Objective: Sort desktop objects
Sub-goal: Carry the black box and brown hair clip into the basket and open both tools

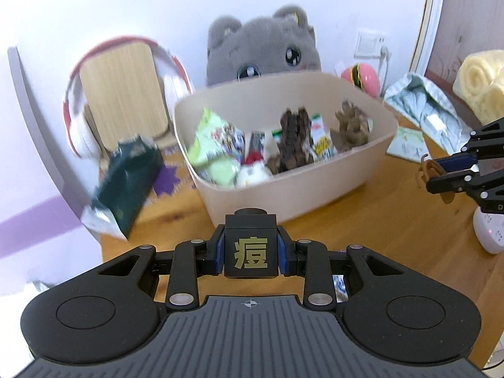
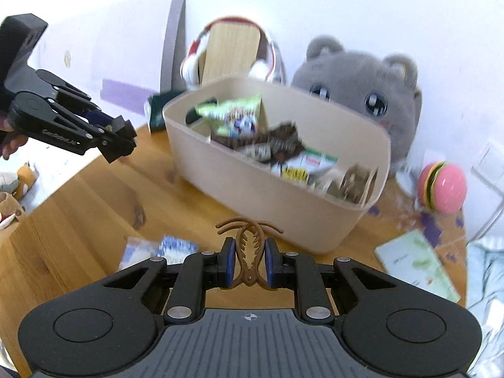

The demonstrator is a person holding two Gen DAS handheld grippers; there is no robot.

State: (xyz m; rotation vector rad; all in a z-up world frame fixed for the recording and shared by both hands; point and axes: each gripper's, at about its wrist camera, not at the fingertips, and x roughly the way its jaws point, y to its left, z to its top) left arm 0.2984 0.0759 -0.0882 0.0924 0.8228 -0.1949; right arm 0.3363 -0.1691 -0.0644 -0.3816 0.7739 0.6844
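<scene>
Before the bin (image 2: 252, 189) | left gripper (image 1: 251, 256) clamps upright bottle (image 1: 251, 245) | right gripper (image 2: 249, 264) pinches clip (image 2: 249, 252), teeth forward.

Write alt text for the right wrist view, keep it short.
The right gripper is shut on a brown hair claw clip, held above a wooden table in front of a beige bin of snack packets. To the left, the left gripper holds a small black bottle; a grey plush cat sits behind the bin.
</scene>
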